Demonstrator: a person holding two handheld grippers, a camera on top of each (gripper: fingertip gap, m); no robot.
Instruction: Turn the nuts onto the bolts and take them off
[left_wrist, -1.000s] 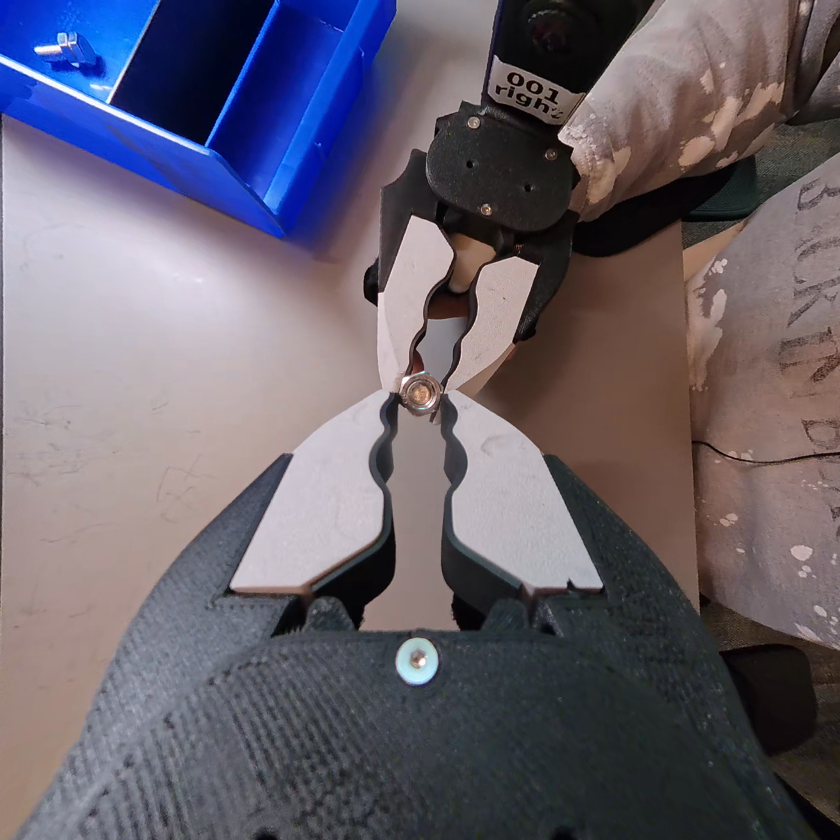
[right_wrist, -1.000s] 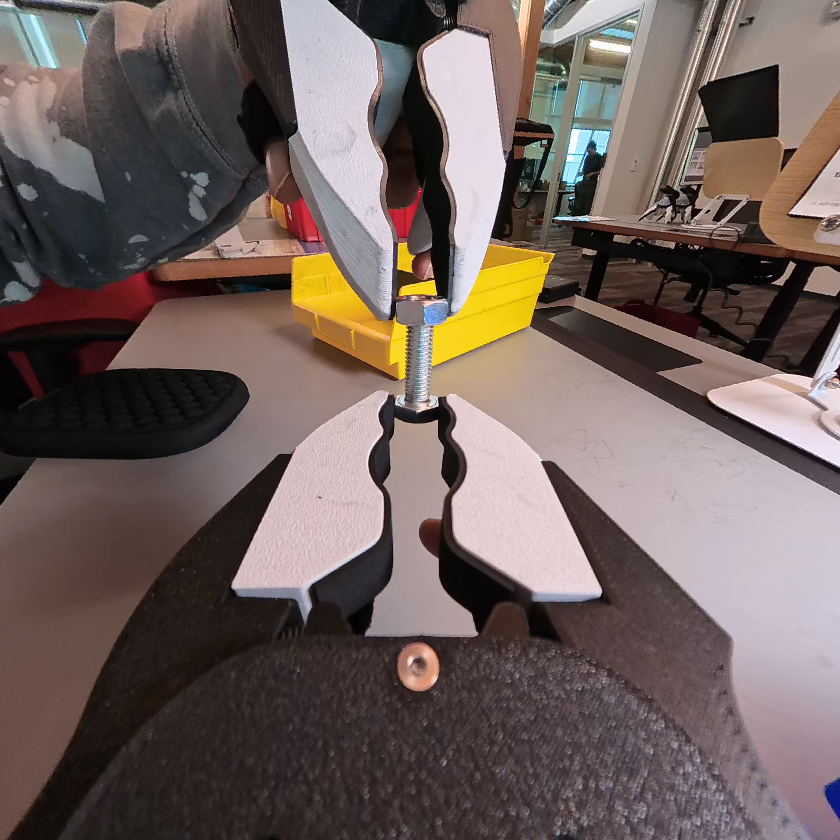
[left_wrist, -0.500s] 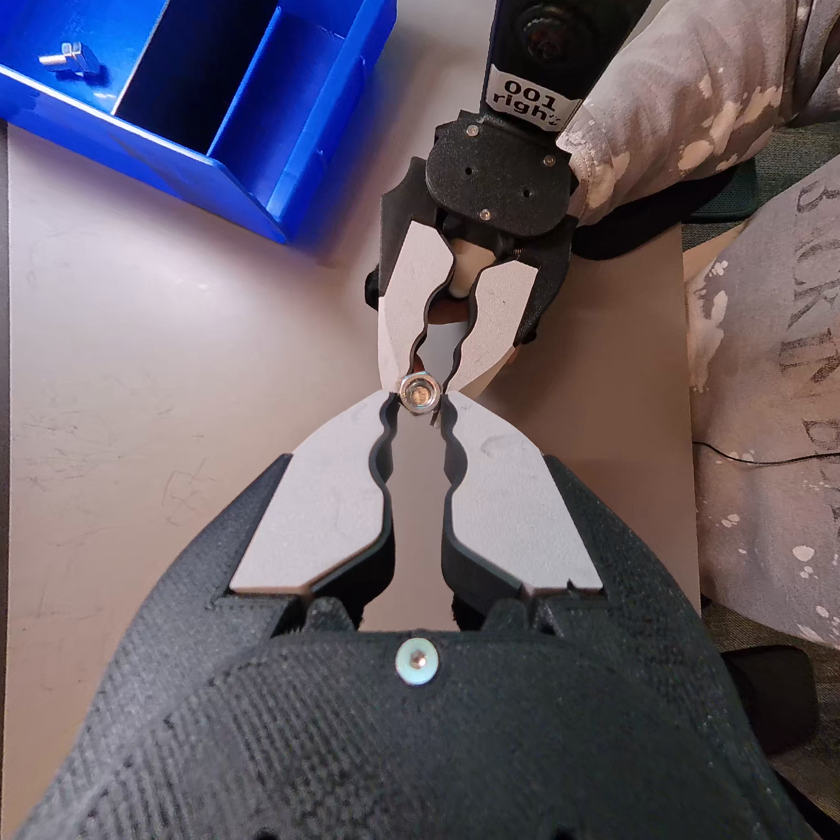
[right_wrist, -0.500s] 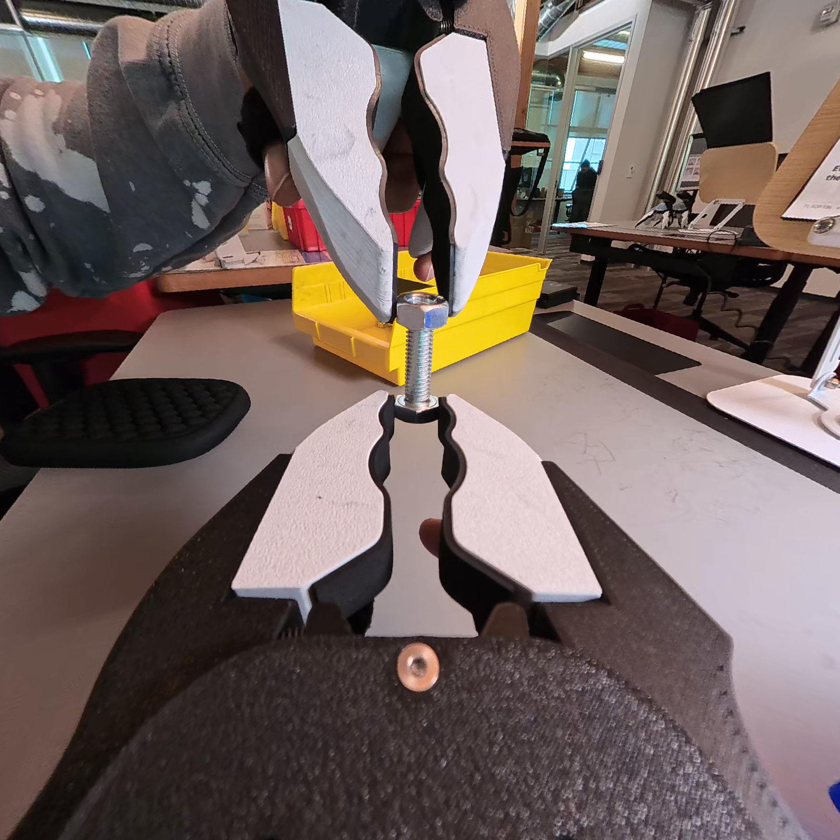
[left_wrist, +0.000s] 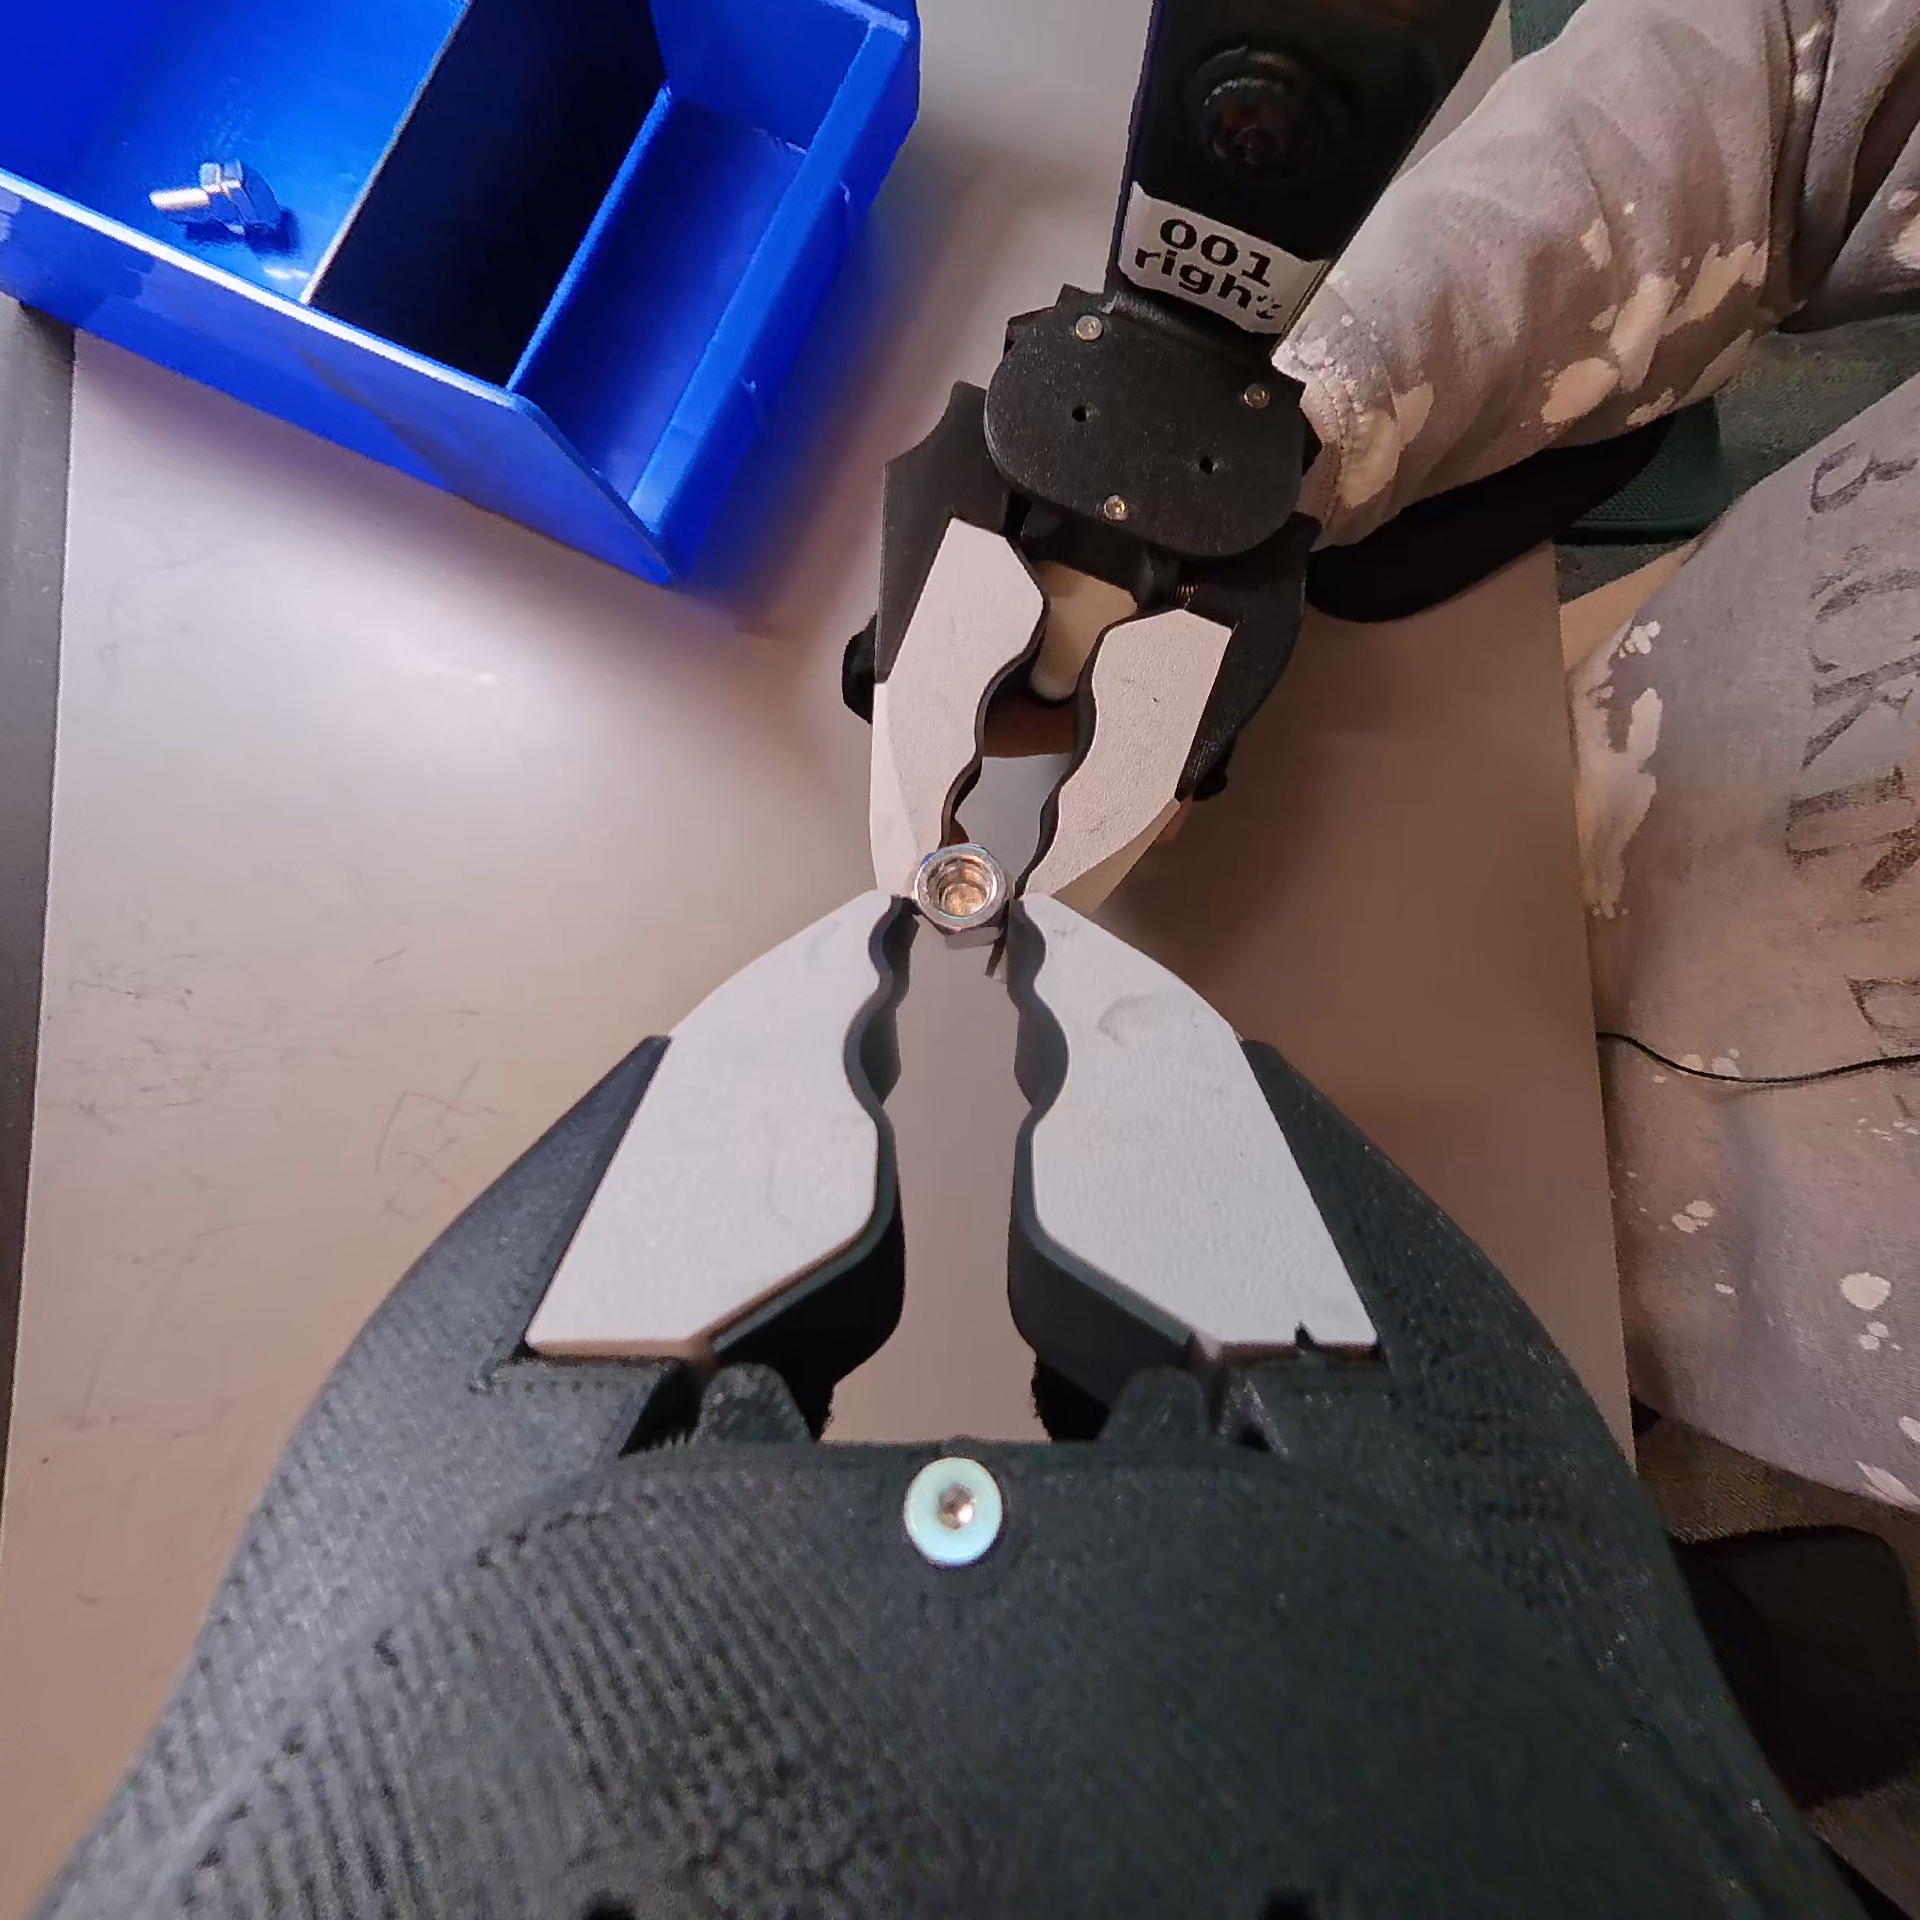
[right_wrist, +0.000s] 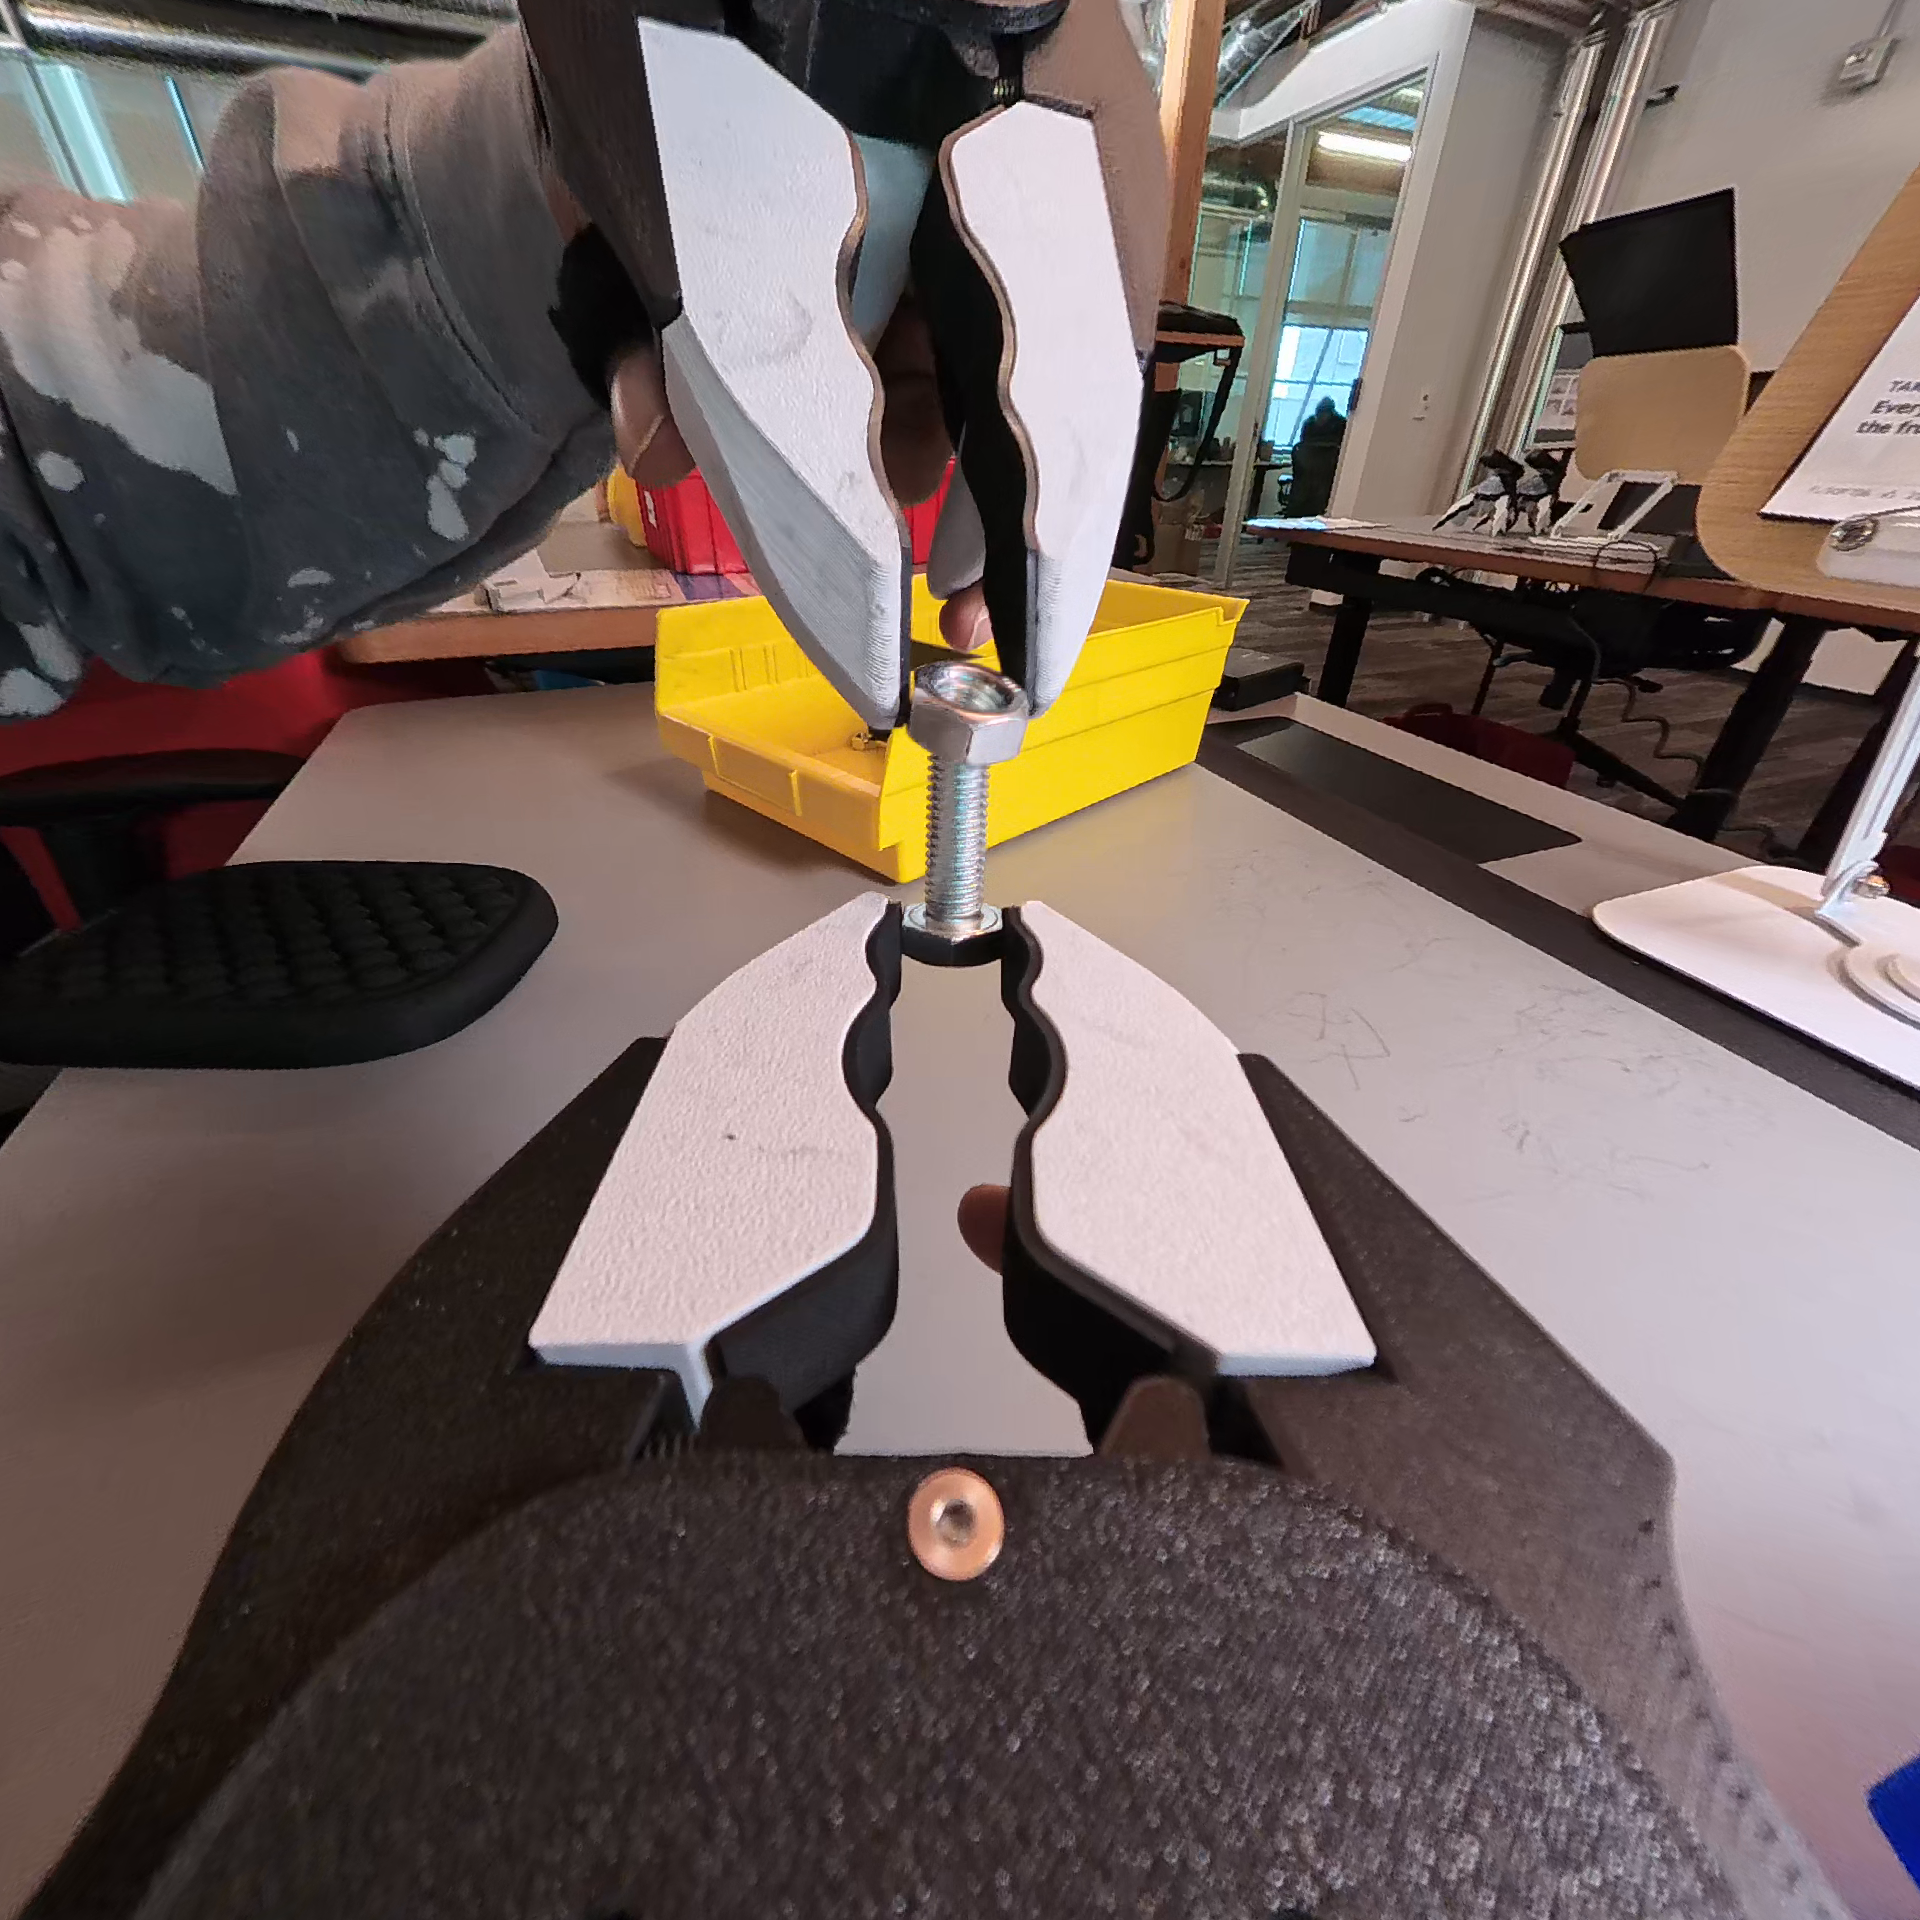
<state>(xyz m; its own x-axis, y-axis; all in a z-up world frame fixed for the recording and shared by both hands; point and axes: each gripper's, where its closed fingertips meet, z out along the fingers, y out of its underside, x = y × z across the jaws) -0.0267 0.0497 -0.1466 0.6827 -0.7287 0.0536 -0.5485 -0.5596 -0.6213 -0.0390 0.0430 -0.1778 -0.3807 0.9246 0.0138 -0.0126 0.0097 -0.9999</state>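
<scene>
A silver bolt (right_wrist: 958, 831) stands upright above the grey table (right_wrist: 1351, 987). My right gripper (right_wrist: 951, 928) is shut on the bolt's head at the bottom. A silver hex nut (right_wrist: 971, 712) sits at the top end of the thread, tipped a little toward the right wrist camera. My left gripper (right_wrist: 961, 694) comes down from above and is shut on the nut. In the left wrist view I look straight down on the nut (left_wrist: 958, 896) between my left gripper's tips (left_wrist: 956, 920), with the bolt's end inside it. The right gripper (left_wrist: 982, 852) lies just beyond and beneath.
A blue divided bin (left_wrist: 665, 499) stands at the back left with a small bolt (left_wrist: 213, 197) in one compartment. A yellow bin (right_wrist: 1132, 707) stands behind the bolt. A black padded chair arm (right_wrist: 260, 956) lies left, a white stand base (right_wrist: 1766, 956) right. Only a small space, under 4 cm, lies between the two pairs of fingers.
My left gripper has turned with the nut, so the blue bin has shifted in its view. The nut now tips toward the right wrist camera and shows its hole. The right gripper holds still.
</scene>
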